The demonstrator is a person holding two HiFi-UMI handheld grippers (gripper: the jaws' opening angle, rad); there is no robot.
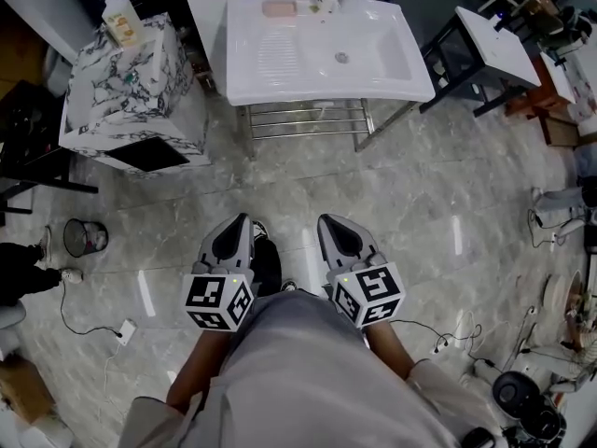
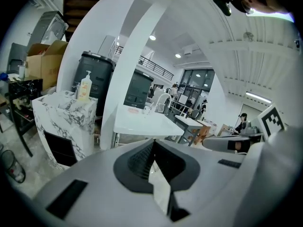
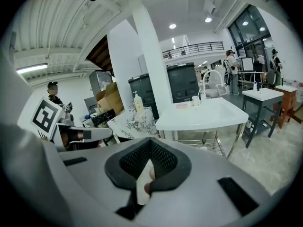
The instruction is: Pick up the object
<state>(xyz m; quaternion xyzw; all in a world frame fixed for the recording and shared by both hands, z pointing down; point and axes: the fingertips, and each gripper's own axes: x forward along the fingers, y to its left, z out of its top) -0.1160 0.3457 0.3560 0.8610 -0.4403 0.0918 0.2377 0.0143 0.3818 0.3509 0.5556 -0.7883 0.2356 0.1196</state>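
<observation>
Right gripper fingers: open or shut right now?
Shut. In the right gripper view, the fingers of the right gripper meet at the tips.

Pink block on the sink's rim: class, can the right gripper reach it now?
Probably not yet: the right gripper, shut, is well short of the sink and the pink block; only floor lies between.

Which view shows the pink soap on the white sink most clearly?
The head view: it looks down on the pink soap at the back of the sink, showing its top. Both gripper views show it only as a thin pink sliver.
</observation>
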